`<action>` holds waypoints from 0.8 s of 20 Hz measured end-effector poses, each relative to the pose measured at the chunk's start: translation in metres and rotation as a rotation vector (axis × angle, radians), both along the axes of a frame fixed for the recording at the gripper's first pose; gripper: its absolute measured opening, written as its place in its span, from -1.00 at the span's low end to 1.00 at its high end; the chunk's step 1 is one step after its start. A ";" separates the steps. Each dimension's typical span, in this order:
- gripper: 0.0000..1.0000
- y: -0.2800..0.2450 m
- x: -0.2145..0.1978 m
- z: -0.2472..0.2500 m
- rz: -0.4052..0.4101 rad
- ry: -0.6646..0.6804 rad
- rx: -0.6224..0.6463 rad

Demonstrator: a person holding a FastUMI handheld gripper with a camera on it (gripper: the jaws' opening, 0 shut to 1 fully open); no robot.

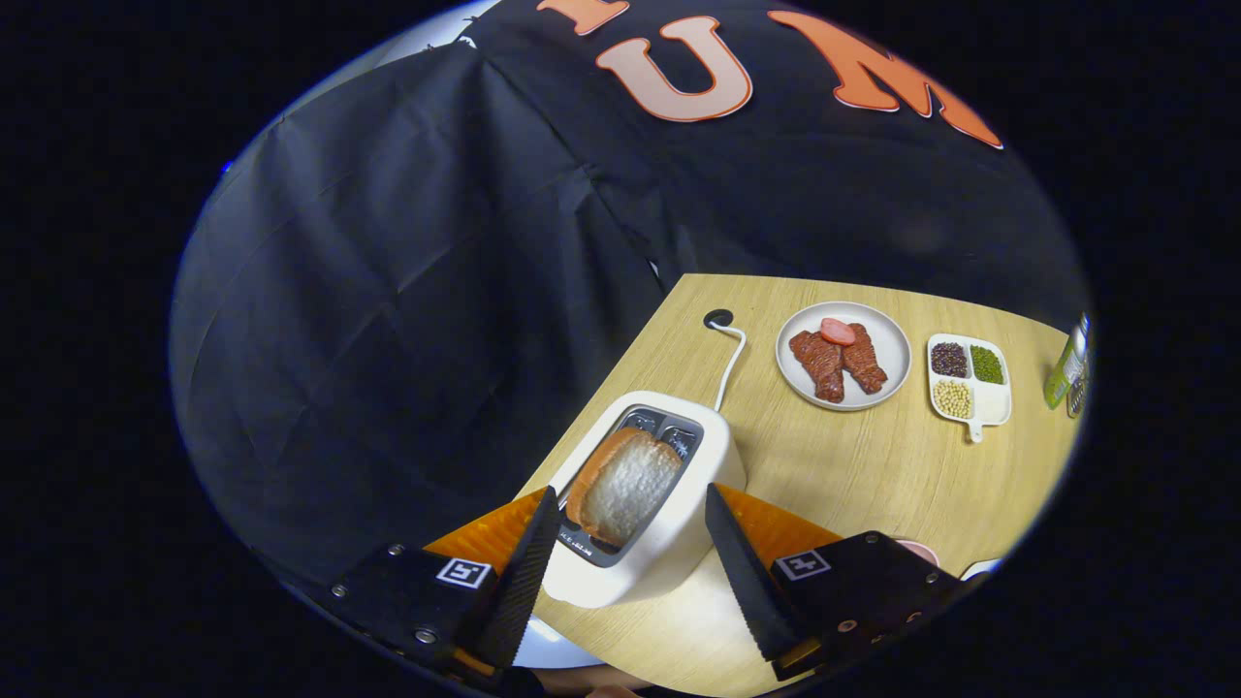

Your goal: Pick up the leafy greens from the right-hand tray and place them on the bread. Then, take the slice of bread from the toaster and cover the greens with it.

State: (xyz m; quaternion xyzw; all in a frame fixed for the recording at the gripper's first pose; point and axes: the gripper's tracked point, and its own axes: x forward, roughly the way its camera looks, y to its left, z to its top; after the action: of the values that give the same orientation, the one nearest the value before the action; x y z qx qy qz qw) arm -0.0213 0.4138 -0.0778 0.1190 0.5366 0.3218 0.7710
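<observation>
Second step in hand: tool [630, 543] spread wide, empty, straddling toaster [659, 523] on desk [853, 465]. Next likely: descend, pinch bread slice [625, 485], lift straight up.

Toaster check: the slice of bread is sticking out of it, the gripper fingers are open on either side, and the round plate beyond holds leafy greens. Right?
Not quite. In the gripper view the round plate holds reddish-brown meat pieces, not greens. The rest stands: the slice of bread sits in the toaster, and the gripper is open around it.

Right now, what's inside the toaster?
One bread slice stands in the toaster's near slot, top sticking out; its lower part is hidden. The far slot looks empty. Open fingers straddle the toaster.
</observation>
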 end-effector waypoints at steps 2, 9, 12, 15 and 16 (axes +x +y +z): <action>0.82 0.013 0.003 -0.002 -0.004 0.011 -0.015; 0.77 0.037 0.008 -0.025 -0.027 0.080 -0.051; 0.51 0.035 0.012 -0.036 -0.051 0.115 -0.076; 0.30 0.033 0.012 -0.042 -0.060 0.139 -0.083; 0.14 0.033 0.009 -0.043 -0.054 0.146 -0.084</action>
State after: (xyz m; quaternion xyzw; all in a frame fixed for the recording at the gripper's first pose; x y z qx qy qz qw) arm -0.0120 0.4472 -0.1207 0.1240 0.6011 0.2686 0.7424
